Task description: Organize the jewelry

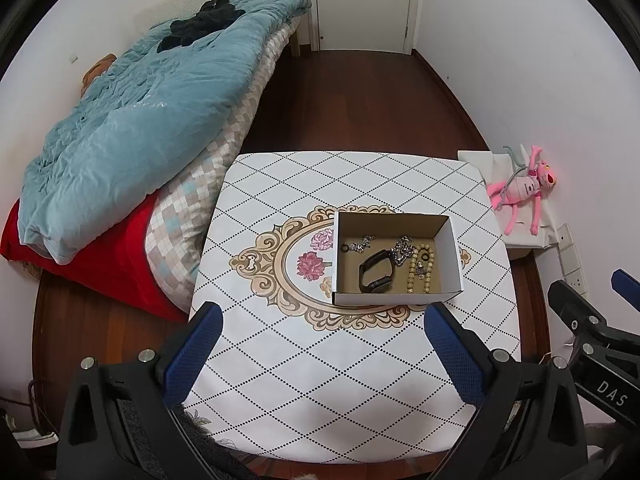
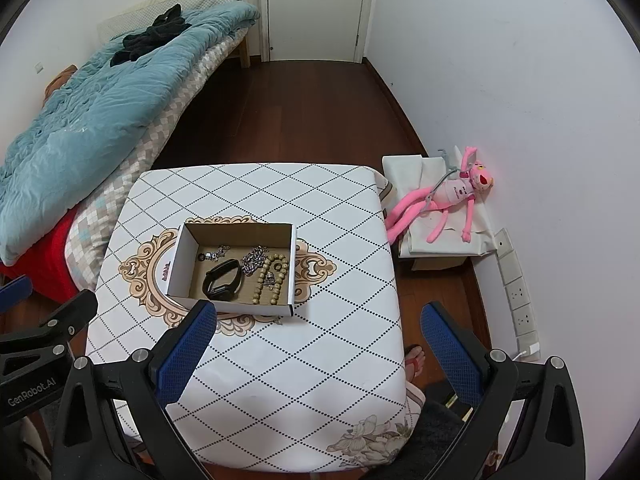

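Holding black smart band (image 1: 375,273), wooden bead strand (image 1: 420,269) and silver chain (image 1: 401,249), cardboard box (image 1: 451,256) on counter (image 1: 320,380), left gripper (image 1: 322,356) and right gripper (image 2: 318,354) wide, empty, sandalled foot (image 2: 414,360) only in right view.

White walls (image 2: 500,60) and closed door (image 2: 316,8) standing behind; dark wood floor (image 2: 300,112) running between bed (image 2: 100,100) and patterned table (image 2: 260,380); pink plush (image 2: 448,200) lying near wall.

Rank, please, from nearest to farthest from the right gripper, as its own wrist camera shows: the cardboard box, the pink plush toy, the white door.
Measured from the right gripper:
1. Cardboard box, on the table just ahead, slightly left of the gripper.
2. Pink plush toy, off the table to the right, by the wall.
3. White door, at the far end of the room.
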Demonstrator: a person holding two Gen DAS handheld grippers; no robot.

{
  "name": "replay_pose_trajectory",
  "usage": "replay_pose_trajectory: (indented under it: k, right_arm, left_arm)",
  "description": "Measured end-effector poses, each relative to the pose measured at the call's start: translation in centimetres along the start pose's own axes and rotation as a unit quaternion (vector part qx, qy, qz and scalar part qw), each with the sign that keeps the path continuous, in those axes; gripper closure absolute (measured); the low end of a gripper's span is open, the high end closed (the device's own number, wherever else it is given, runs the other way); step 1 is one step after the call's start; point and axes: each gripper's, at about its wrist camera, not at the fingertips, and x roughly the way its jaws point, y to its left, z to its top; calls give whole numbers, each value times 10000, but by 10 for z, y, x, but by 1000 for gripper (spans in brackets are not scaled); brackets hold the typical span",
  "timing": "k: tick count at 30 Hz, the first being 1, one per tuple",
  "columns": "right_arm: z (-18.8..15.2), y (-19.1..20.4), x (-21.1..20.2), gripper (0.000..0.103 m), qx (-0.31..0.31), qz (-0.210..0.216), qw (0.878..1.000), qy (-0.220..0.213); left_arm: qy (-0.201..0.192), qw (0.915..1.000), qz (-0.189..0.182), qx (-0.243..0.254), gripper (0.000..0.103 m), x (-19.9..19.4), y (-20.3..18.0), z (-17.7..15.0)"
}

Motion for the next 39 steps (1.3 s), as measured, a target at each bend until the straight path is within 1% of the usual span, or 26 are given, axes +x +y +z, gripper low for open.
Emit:
replay_pose_trajectory:
  k: [39]
  right_arm:
    - [-4,6,-2,0,-66,0,10000,14]
  left_arm:
    - [-29,10000,-25,2,0,-3,-2,-1]
